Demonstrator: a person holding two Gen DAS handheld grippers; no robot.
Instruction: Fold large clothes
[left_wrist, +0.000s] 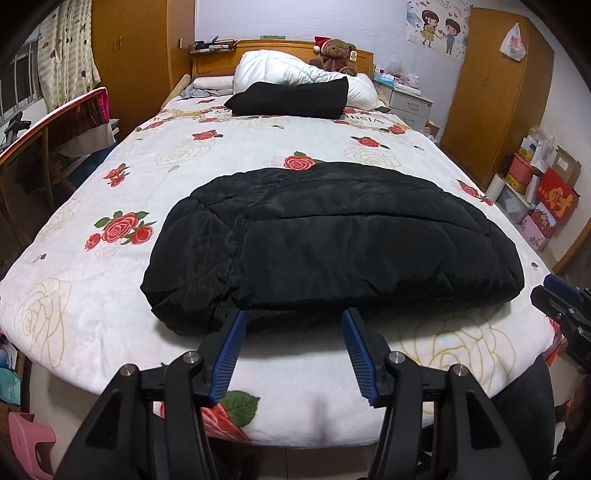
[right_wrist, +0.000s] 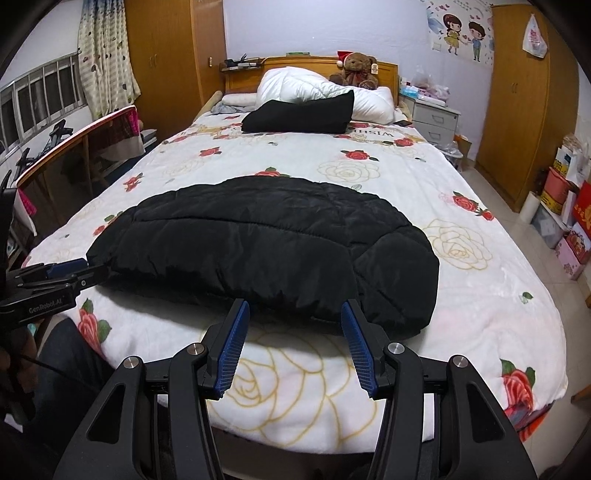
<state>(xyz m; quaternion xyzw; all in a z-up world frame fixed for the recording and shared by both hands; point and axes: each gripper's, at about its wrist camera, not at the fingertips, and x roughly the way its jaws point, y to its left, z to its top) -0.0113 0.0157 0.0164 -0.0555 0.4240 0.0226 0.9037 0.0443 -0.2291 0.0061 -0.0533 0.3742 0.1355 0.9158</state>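
A black padded jacket (left_wrist: 332, 240) lies folded into a flat bundle on the rose-print bed cover (left_wrist: 110, 295), near the foot of the bed. It also shows in the right wrist view (right_wrist: 277, 251). My left gripper (left_wrist: 293, 317) is open and empty, its fingertips just short of the jacket's near edge. My right gripper (right_wrist: 295, 308) is open and empty, also at the jacket's near edge. The right gripper shows at the right edge of the left wrist view (left_wrist: 561, 299). The left gripper shows at the left edge of the right wrist view (right_wrist: 74, 273), beside the jacket's left end.
A second folded black garment (left_wrist: 291, 99) lies near the head of the bed, before a white duvet (left_wrist: 295, 70) and a teddy bear (left_wrist: 336, 53). A wooden table (left_wrist: 48, 125) stands left of the bed. Boxes (left_wrist: 543, 199) and a wardrobe (left_wrist: 495, 99) stand right.
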